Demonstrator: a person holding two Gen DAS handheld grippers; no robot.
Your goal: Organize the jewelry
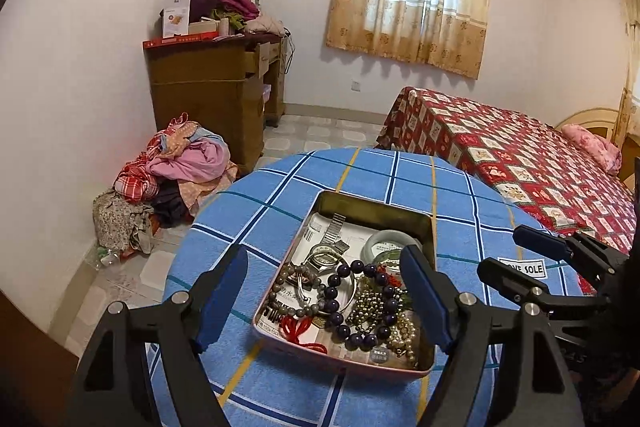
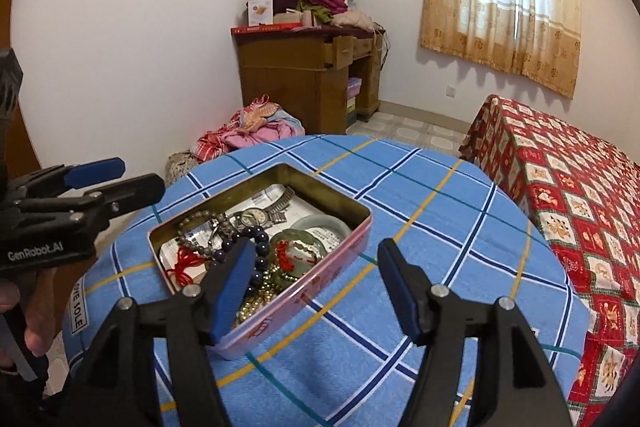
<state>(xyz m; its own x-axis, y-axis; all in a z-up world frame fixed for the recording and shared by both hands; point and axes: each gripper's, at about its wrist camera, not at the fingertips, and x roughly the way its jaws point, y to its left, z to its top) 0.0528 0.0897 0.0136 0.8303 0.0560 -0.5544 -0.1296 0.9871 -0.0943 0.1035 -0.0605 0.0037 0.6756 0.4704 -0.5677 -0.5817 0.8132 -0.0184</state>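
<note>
glossy metal tin [image 1: 431, 227], woven cloth tablecloth [image 1: 248, 211]

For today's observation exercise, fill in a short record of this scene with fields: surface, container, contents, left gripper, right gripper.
surface: round table under a blue checked cloth
container: open pink tin, no lid in view
contents: purple bead bracelet, grey bead bracelet, wristwatch, pale green bangle, pearl strand, red cord, lying over printed paper
left gripper: open, empty, above the tin
right gripper: open, empty, at the tin's near right edge
</note>
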